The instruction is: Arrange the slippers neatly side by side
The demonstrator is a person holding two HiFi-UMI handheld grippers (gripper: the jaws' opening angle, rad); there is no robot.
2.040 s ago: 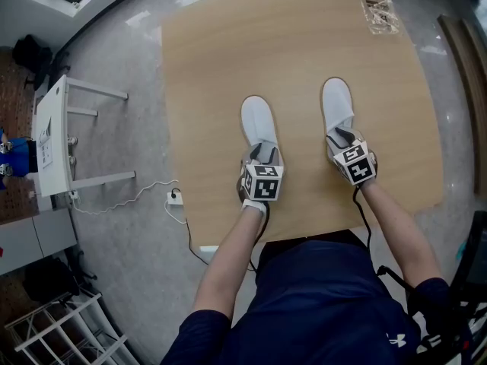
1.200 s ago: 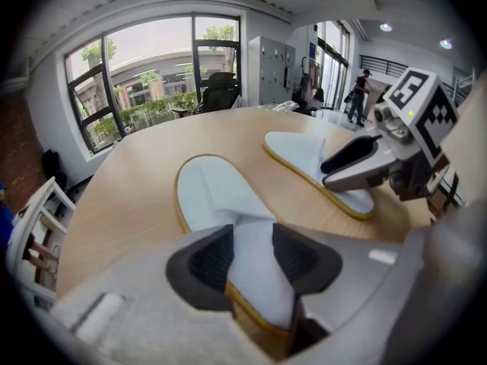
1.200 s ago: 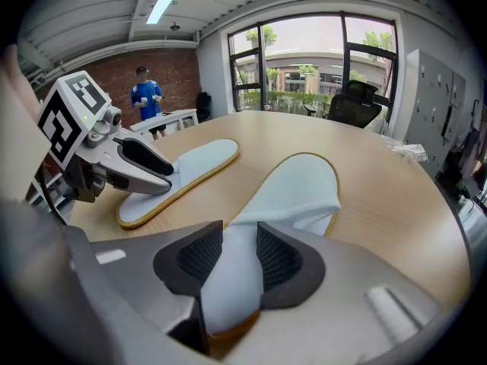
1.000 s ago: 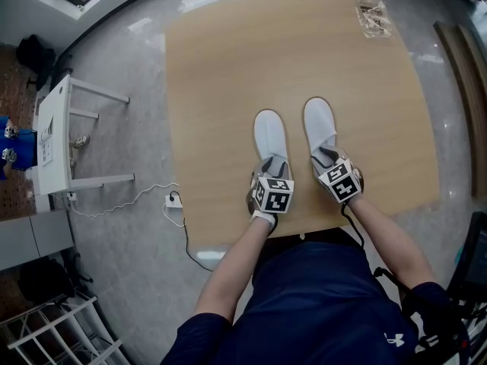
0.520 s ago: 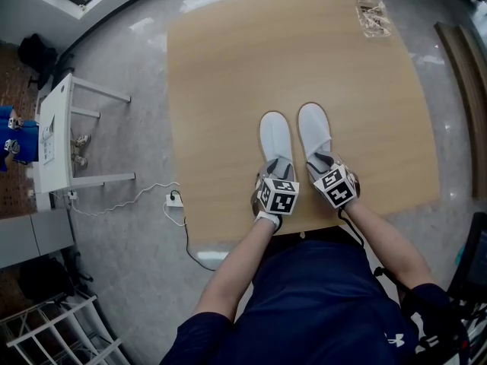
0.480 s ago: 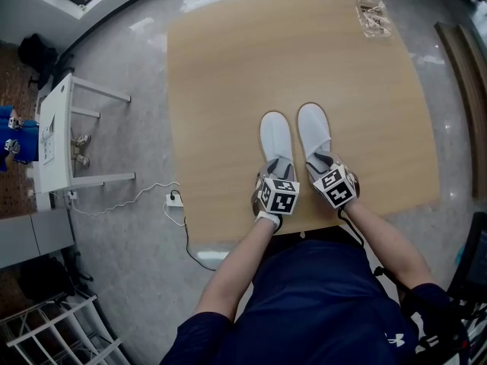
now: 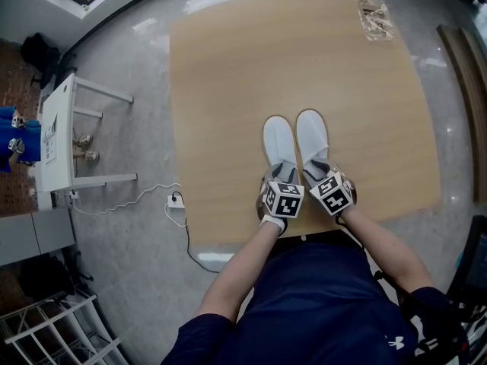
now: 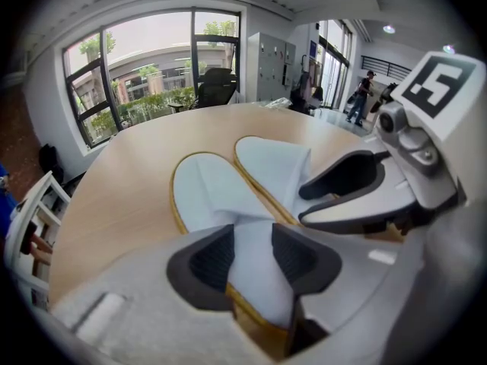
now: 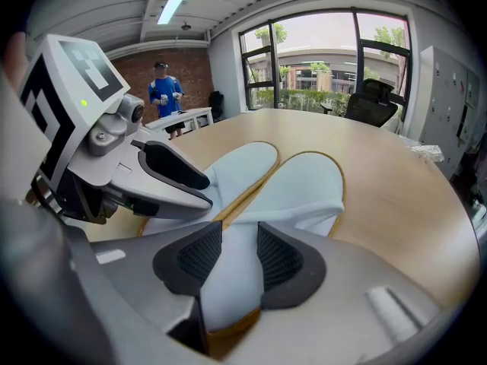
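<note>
The person wears a dark blue shirt with short sleeves and a small white mark on it. The left gripper and the right gripper are grey, with black bumpy pads. Each has a white cube with black squares on it.

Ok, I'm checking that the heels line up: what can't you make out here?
- Heels of the left slipper and right slipper: head view, covered by the left gripper and right gripper.
- Heel ends: both gripper views, hidden behind the jaws.
- Contents of the packet at the table's far corner: head view, too small.
</note>
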